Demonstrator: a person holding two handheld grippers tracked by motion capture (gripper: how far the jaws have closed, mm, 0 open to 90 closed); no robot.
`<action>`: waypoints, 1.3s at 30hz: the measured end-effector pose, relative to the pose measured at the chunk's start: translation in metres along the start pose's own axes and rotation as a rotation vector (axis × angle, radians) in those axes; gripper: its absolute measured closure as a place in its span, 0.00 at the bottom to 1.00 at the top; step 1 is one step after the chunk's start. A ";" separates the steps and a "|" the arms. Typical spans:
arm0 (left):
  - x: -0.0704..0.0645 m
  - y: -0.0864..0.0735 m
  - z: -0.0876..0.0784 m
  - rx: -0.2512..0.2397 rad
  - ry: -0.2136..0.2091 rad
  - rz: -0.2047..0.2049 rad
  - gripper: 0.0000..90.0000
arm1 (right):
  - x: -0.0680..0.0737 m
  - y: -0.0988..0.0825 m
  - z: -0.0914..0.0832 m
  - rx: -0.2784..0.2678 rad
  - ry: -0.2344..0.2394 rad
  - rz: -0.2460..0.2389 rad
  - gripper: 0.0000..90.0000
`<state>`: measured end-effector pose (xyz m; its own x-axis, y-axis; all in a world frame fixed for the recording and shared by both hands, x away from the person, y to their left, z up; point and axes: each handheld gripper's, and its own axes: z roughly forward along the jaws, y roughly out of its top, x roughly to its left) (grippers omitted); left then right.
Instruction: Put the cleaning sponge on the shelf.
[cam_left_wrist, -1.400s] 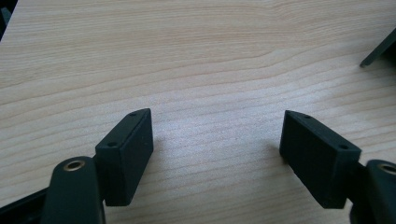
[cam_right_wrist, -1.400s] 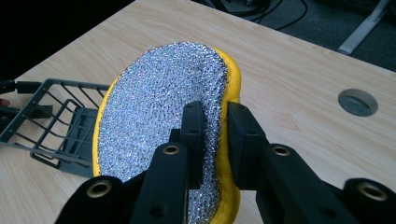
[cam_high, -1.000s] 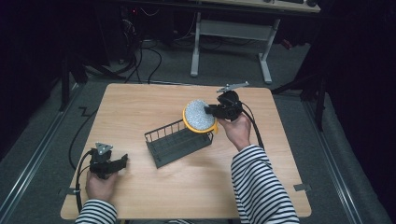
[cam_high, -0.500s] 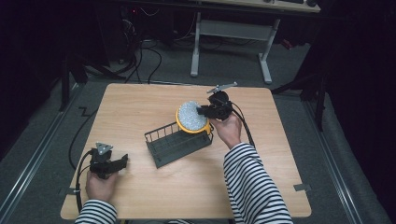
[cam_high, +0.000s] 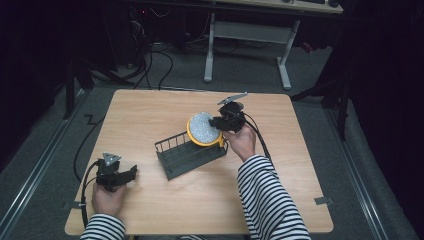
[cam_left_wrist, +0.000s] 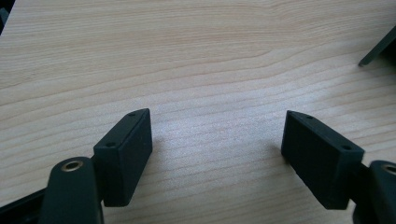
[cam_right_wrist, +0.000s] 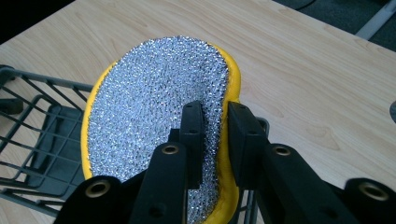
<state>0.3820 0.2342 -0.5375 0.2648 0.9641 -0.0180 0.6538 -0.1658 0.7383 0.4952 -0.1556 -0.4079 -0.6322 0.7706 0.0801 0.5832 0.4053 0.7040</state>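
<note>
your right claw is pinching the edge of the yellow sponge, its silver scrubbing face toward you, standing on edge. the sponge sits over the right end of the dark wire basket, which lies mid-table. your left claw is spread wide with nothing between its pads, resting low over bare wood near the table's front left corner, well apart from the basket.

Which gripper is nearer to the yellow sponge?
Right. The right gripper grips the yellow sponge over the wire basket; the left gripper rests apart, near the table's front left.
</note>
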 end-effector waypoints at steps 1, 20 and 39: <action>0.000 0.000 0.000 0.000 0.000 0.000 0.28 | 0.000 -0.002 0.000 0.001 -0.001 0.002 0.86; 0.000 0.000 0.000 -0.001 0.001 -0.001 0.28 | 0.001 -0.016 0.004 0.064 0.004 -0.041 0.87; 0.001 0.000 0.000 0.001 -0.003 -0.002 0.28 | -0.001 -0.028 -0.007 0.028 -0.018 -0.036 0.71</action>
<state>0.3824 0.2347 -0.5373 0.2660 0.9637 -0.0212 0.6546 -0.1644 0.7378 0.4756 -0.1710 -0.4229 -0.6436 0.7642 0.0423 0.5746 0.4459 0.6863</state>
